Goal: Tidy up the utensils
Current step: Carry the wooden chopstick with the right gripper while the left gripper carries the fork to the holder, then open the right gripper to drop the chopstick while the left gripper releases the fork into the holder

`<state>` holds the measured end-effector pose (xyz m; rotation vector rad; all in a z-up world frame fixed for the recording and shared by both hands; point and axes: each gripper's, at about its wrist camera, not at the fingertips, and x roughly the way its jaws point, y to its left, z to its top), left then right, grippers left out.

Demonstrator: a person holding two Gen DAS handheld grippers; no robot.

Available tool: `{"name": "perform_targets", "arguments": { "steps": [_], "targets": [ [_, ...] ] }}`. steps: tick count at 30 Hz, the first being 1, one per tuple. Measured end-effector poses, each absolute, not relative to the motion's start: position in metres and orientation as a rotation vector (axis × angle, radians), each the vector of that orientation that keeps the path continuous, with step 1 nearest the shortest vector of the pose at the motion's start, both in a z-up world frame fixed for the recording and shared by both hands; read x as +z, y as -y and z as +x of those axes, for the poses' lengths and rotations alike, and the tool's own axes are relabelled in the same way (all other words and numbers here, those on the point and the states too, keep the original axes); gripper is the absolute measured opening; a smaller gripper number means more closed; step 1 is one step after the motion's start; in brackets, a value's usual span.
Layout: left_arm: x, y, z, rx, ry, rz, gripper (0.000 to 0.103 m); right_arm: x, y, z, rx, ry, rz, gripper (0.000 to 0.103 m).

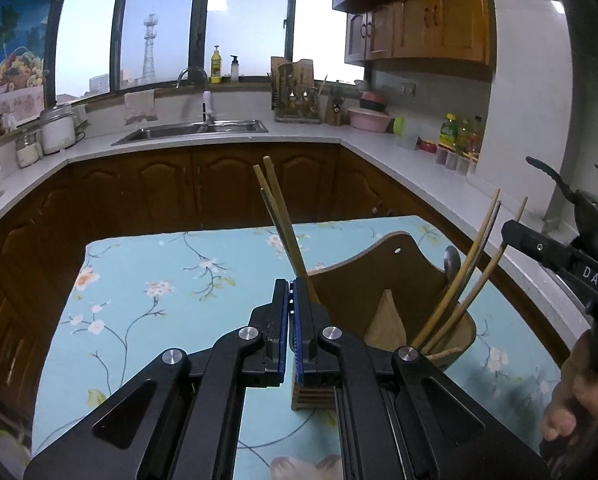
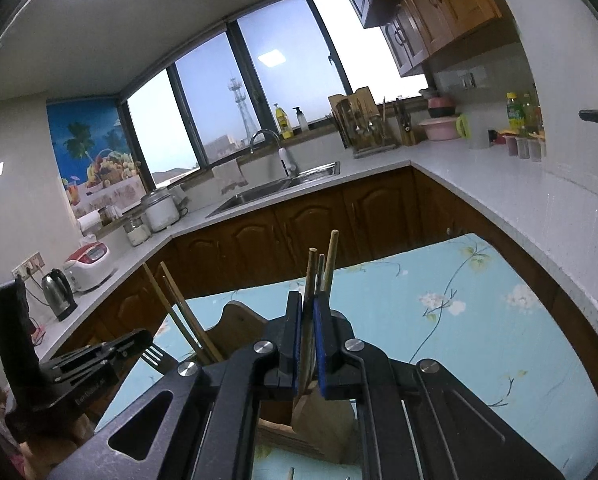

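Two views were checked: in the left wrist view we find the left gripper (image 1: 290, 300) with its jaws together and nothing visibly clamped, while bamboo chopsticks (image 1: 283, 228) stand just beyond its tips, leaning up and away out of the wooden utensil holder (image 1: 379, 276) on the floral tablecloth (image 1: 159, 280). In the right wrist view we find the right gripper (image 2: 307, 320) clamped on a bundle of chopsticks (image 2: 319, 272), long axis near upright, directly over the holder (image 2: 235, 320); we judge the right hand nearer to depositing
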<state>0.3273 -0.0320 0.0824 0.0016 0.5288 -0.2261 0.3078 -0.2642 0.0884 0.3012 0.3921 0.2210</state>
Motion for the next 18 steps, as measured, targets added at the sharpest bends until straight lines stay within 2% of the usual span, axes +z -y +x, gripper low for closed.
{"name": "perform_targets", "arguments": {
  "steps": [13,18],
  "targets": [
    [0.0805,0.0336,0.3303,-0.235,-0.553,0.000,0.004,0.0877,0.2676,0.3090,0.238,-0.409,0.335,0.010],
    [0.0781,0.0322,0.3274,-0.220,-0.562,0.000,0.017,0.0882,0.2691,0.3085,0.238,-0.411,0.345,0.011]
  ]
}}
